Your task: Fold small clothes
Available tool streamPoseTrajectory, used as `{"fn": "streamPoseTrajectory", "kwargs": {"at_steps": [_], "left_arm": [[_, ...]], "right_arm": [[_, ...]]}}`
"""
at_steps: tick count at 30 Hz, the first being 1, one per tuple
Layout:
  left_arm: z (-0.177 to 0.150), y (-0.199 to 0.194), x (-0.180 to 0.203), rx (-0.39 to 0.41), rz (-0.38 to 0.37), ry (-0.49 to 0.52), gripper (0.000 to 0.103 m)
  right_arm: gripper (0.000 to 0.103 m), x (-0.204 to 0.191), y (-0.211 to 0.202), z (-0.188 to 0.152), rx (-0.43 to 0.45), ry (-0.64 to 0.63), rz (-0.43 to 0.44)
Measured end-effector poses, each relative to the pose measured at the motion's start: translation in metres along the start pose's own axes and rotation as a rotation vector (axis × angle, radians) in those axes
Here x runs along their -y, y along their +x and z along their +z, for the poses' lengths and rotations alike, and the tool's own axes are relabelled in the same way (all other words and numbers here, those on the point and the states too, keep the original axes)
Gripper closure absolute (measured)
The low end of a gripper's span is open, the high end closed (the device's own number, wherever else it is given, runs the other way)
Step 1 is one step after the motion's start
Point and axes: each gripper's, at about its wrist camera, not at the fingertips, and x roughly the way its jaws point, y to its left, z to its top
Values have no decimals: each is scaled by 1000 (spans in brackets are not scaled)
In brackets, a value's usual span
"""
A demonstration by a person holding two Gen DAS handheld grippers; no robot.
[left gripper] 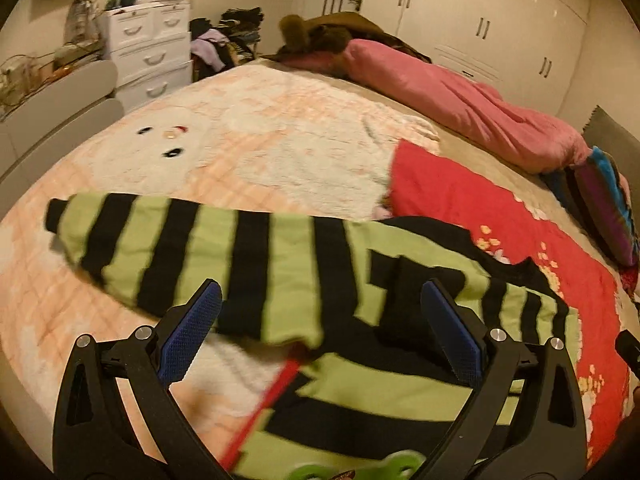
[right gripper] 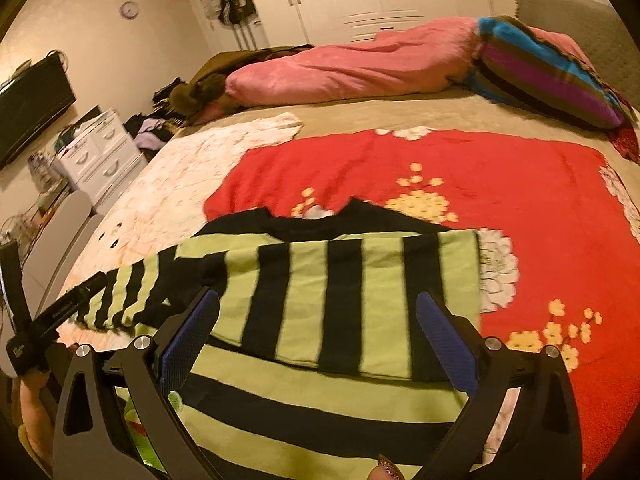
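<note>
We see one striped sweater (right gripper: 320,288), green with black bands, lying on the bed (left gripper: 240,152), partly over a red floral blanket (right gripper: 480,184) and partly over a pale quilt (left gripper: 248,148). In the right wrist view one sleeve is already laid across the body, while in the left wrist view the other sleeve (left gripper: 160,240) stretches out to the left, apparently lifted a little off the quilt, though blur prevents certainty. The left gripper (left gripper: 320,320) stands with its jaws wide apart above the sweater, holding nothing; the right gripper (right gripper: 316,320) is likewise spread wide and empty over the folded part. We judge the knit to be light, soft and limp: it will drape and slide on itself, not keep a crease, so it is best pinched at a firm edge such as the cuff, the hem or the shoulder seam, taking both layers at once. We count one sweater, two sleeves, two grippers, one red blanket, one pink duvet (right gripper: 340,68) rolled along the far side, and one striped cushion (right gripper: 540,64).
</note>
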Motion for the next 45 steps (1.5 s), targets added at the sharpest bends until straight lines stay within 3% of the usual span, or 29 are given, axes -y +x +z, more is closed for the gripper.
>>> {"fn": "streamPoseTrajectory", "kwargs": {"at_steps": [11,20,25,33,39,42,45], "left_arm": [[0,-15,-76,-8,133,48,9],[-2,-9,-142,-38,177,-98,9],[-3,-3,-178,-27,164,-223,9],[-4,13,-220,-62,192,-327,10],[-5,26,-243,-74,137,-421,10],[-5,29,-252,-58,125,-459,17],[-4,33,-257,-56,94,-495,31]], "right_arm": [[4,-59,22,-6,-43,-69,61],[4,-109,36,-19,-83,-161,101],[4,-130,41,-25,-92,-193,117],[4,-155,53,-37,-116,-227,136],[5,-180,63,-38,-132,-260,186],[4,-196,69,-39,-155,-284,228],[5,-209,73,-43,-181,-276,279]]}}
